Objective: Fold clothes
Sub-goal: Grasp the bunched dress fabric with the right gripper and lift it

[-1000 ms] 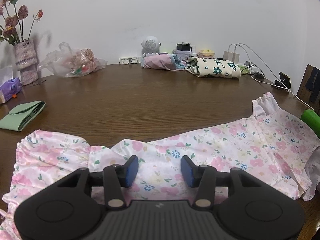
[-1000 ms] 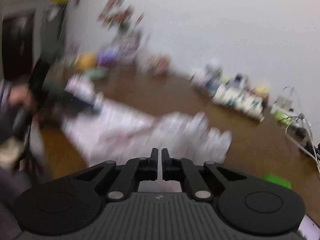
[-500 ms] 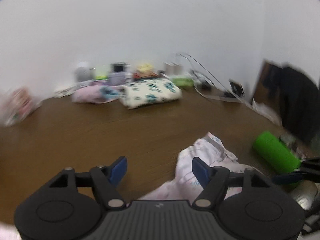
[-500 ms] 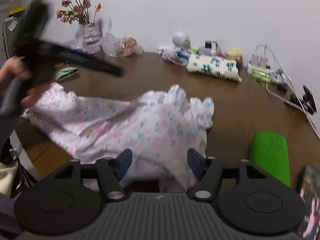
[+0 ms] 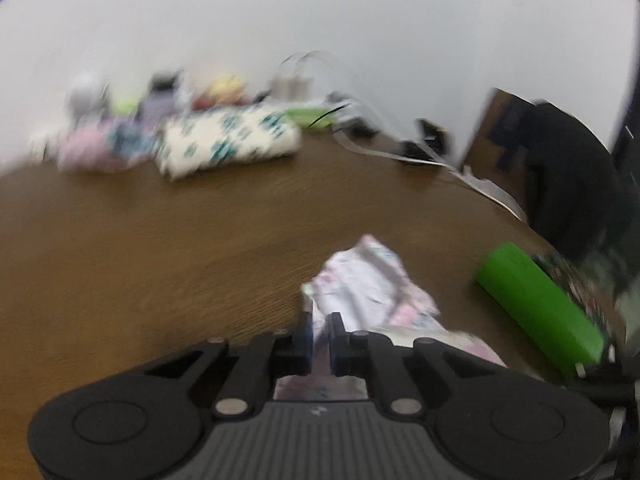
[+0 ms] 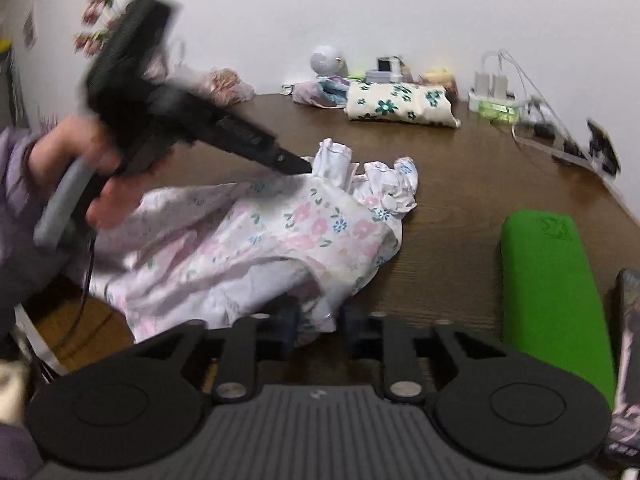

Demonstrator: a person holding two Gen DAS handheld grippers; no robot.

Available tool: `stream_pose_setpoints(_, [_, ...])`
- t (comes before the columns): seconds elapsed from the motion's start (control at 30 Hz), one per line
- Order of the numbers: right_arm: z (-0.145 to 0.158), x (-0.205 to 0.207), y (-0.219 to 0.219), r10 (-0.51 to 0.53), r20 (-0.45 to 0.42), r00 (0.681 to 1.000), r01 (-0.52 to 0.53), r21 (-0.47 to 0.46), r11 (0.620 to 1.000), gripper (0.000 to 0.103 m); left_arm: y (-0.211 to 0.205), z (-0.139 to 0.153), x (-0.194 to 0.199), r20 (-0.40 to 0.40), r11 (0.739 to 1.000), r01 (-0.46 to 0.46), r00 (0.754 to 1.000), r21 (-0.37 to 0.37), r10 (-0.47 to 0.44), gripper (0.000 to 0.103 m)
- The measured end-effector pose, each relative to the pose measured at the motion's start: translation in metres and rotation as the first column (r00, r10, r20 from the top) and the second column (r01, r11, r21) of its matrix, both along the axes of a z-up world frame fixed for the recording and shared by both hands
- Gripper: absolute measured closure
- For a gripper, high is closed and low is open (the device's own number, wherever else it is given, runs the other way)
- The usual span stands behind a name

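Observation:
A pink floral garment (image 6: 280, 236) lies bunched on the brown wooden table (image 6: 460, 184). My left gripper (image 5: 320, 334) is shut on the garment's ruffled edge (image 5: 360, 280); in the right wrist view it (image 6: 306, 168) grips the far ruffles. My right gripper (image 6: 318, 322) has its fingers partly closed around the garment's near hem; the cloth sits between them.
A green roll (image 6: 552, 284) lies right of the garment, also in the left wrist view (image 5: 536, 308). Folded floral clothes (image 6: 400, 106) and small items line the far wall. Cables and chargers (image 6: 520, 120) sit far right. A flower vase (image 6: 96, 28) stands far left.
My left gripper swung right to the garment's far ruffles and closed on them. My right gripper's fingers narrowed around the near hem. The garment is bunched up more.

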State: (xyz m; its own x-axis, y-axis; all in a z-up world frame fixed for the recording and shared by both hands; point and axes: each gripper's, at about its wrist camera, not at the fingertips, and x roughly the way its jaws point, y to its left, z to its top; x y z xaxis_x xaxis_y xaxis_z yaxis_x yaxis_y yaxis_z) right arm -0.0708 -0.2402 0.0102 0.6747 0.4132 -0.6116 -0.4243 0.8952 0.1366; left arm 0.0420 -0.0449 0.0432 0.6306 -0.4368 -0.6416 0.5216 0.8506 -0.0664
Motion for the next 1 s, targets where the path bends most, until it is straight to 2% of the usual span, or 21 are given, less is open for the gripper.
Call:
stream_pose_setpoints(0.1, [0.002, 0.004, -0.008, -0.04, -0.019, 0.999, 0.041, 0.064, 0.997, 0.086, -0.005, 0.003, -0.033, 0.07, 0.994, 0.102, 0.992, 0.032, -0.104, 0.097])
stream_pose_setpoints(0.17, [0.005, 0.006, -0.013, -0.058, -0.019, 0.998, 0.06, 0.11, 0.992, 0.087, -0.005, -0.004, -0.043, 0.049, 0.991, 0.128, 0.99, 0.04, -0.13, 0.097])
stream_pose_setpoints(0.23, [0.008, 0.008, -0.017, -0.064, -0.018, 0.998, 0.066, 0.16, 0.985, 0.087, 0.0, -0.015, -0.045, -0.005, 0.995, 0.098, 0.995, 0.036, -0.098, 0.097])
stream_pose_setpoints(0.33, [0.014, 0.013, -0.018, -0.06, -0.02, 0.998, 0.063, 0.214, 0.975, 0.087, 0.022, -0.019, -0.042, -0.073, 0.999, 0.012, 0.997, -0.048, -0.016, 0.093])
stream_pose_setpoints(0.43, [0.024, 0.015, -0.011, -0.045, 0.014, 0.999, 0.04, 0.246, 0.968, 0.087, 0.054, -0.004, -0.06, -0.053, 0.988, -0.038, 0.998, -0.153, 0.03, 0.069])
stream_pose_setpoints(0.47, [0.029, 0.016, -0.006, -0.033, 0.03, 0.999, 0.025, 0.259, 0.966, 0.087, 0.064, -0.001, -0.069, -0.033, 0.984, -0.06, 0.998, -0.167, 0.055, 0.056])
stream_pose_setpoints(0.5, [0.034, 0.018, -0.002, -0.02, 0.039, 0.999, 0.009, 0.267, 0.964, 0.087, 0.075, 0.003, -0.078, -0.014, 0.98, -0.082, 0.997, -0.181, 0.081, 0.05])
stream_pose_setpoints(0.53, [0.039, 0.021, 0.004, 0.0, 0.048, 0.999, -0.014, 0.276, 0.961, 0.087, 0.085, 0.006, -0.087, 0.005, 0.975, -0.103, 0.994, -0.196, 0.106, 0.049])
stream_pose_setpoints(0.6, [0.048, 0.025, 0.023, 0.064, 0.066, 0.996, -0.081, 0.297, 0.951, 0.087, 0.11, 0.008, -0.105, 0.011, 0.957, -0.177, 0.983, -0.228, 0.185, 0.048])
stream_pose_setpoints(0.67, [0.054, 0.029, 0.047, 0.135, 0.073, 0.988, -0.151, 0.314, 0.937, 0.087, 0.133, 0.005, -0.121, -0.007, 0.928, -0.255, 0.965, -0.271, 0.263, 0.048])
stream_pose_setpoints(0.77, [0.053, 0.033, 0.092, 0.263, 0.054, 0.963, -0.266, 0.332, 0.905, 0.087, 0.167, 0.003, -0.15, -0.012, 0.886, -0.303, 0.947, -0.351, 0.32, 0.046])
stream_pose_setpoints(0.83, [0.047, 0.038, 0.121, 0.318, 0.018, 0.948, -0.307, 0.321, 0.896, 0.087, 0.182, 0.003, -0.17, 0.015, 0.872, -0.321, 0.936, -0.37, 0.351, 0.045])
stream_pose_setpoints(0.9, [0.035, 0.044, 0.152, 0.371, -0.06, 0.927, -0.338, 0.295, 0.894, 0.087, 0.195, 0.006, -0.183, 0.036, 0.859, -0.343, 0.923, -0.381, 0.384, 0.038])
stream_pose_setpoints(0.93, [0.027, 0.048, 0.165, 0.38, -0.102, 0.919, -0.339, 0.286, 0.896, 0.087, 0.202, 0.007, -0.189, 0.044, 0.852, -0.354, 0.915, -0.386, 0.4, 0.037])
stream_pose_setpoints(1.0, [0.018, 0.049, 0.179, 0.369, -0.124, 0.921, -0.327, 0.267, 0.906, 0.083, 0.205, 0.009, -0.191, 0.044, 0.842, -0.358, 0.912, -0.404, 0.408, 0.035])
